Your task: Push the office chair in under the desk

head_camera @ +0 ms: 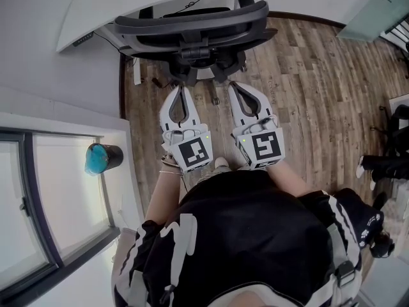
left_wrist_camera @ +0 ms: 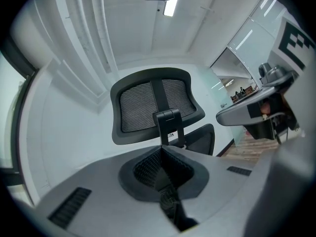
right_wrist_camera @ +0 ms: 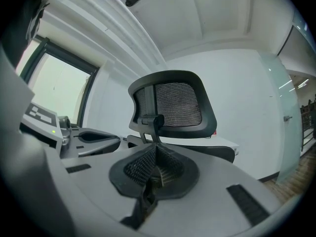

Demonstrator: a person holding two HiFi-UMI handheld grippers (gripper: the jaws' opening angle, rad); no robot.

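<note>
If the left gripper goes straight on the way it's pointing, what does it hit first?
Most likely the office chair: the black support post behind its mesh backrest sits in line with the shut left gripper, nothing between. How close they are is unclear.

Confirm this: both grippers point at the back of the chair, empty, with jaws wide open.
Wrong on the jaws: the left gripper and the right gripper are both shut, as each gripper view shows. They are empty and do point at the back of the chair.
</note>
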